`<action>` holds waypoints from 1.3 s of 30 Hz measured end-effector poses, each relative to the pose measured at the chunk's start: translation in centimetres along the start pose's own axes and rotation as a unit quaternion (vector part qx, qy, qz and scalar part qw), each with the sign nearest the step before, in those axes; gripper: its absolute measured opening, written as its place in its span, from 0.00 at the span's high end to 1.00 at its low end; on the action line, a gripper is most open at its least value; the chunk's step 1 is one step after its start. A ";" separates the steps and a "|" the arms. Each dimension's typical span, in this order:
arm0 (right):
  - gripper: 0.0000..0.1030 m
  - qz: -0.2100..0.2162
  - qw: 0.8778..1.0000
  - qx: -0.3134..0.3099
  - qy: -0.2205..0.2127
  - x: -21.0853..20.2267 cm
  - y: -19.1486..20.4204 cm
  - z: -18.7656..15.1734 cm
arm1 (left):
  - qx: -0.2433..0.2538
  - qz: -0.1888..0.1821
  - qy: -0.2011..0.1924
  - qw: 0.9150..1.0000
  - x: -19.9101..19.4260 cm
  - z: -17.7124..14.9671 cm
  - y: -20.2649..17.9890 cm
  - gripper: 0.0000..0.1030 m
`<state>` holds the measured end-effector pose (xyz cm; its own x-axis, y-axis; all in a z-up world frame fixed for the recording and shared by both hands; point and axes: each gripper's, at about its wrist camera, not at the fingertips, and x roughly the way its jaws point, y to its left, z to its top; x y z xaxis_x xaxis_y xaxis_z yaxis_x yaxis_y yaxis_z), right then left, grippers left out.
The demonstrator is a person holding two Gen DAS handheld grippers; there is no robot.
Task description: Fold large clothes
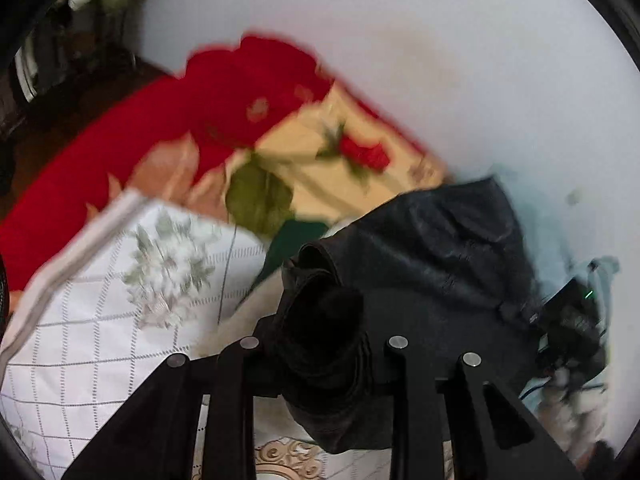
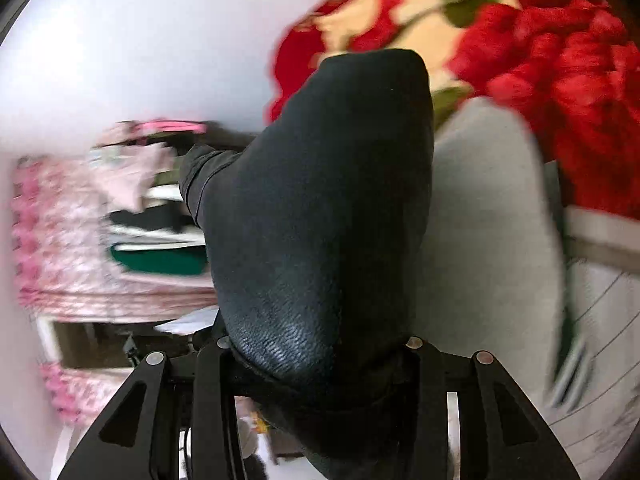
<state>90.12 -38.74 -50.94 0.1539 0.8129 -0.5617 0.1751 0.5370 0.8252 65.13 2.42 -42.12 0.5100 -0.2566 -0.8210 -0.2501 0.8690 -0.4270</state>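
A large black garment hangs in the air, stretched between both grippers. In the left wrist view my left gripper is shut on a bunched edge of it, and the cloth runs off to the right toward the other gripper. In the right wrist view my right gripper is shut on another edge of the black garment, which bulges up and fills the middle of the view. Both views are blurred by motion.
Below lies a bed with a white embroidered cover and a red and cream rose blanket, also in the right wrist view. A grey garment lies beside it. Shelves with folded clothes stand by a white wall.
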 end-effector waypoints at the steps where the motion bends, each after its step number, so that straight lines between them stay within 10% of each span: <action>1: 0.57 -0.012 1.000 0.006 0.000 0.3 -0.9 1.0 | 0.003 0.012 0.018 1.000 1.7 -0.4 0.2 0.77; 9: 0.31 -0.146 0.987 -0.058 -0.021 2.1 0.2 0.4 | 0.068 0.069 0.031 0.995 3.1 -1.8 -0.7 0.60; 11: 0.21 -0.186 0.979 -0.070 -0.038 1.9 1.2 -0.5 | 0.088 0.087 0.027 0.992 2.5 -1.9 -1.0 0.24; 15: 0.15 -0.332 0.930 -0.117 -0.104 1.1 3.7 -4.1 | 0.126 0.120 0.015 0.985 0.8 -2.3 -1.8 0.12; 22: 0.02 -0.464 0.855 -0.159 -0.168 -0.6 8.4 -13.5 | 0.167 0.140 -0.030 0.976 -5.3 -3.2 -4.2 0.06; 39: 0.00 -0.487 0.813 -0.157 -0.277 -16.0 24.9 -39.7 | 0.231 0.120 -0.083 0.962 -29.9 -10.1 -11.3 0.04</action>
<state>53.38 -29.41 -19.08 0.5212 -0.2127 -0.8265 0.2328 0.9672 -0.1021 44.37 -4.04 -16.54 0.6172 0.0118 -0.7867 -0.0042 0.9999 0.0117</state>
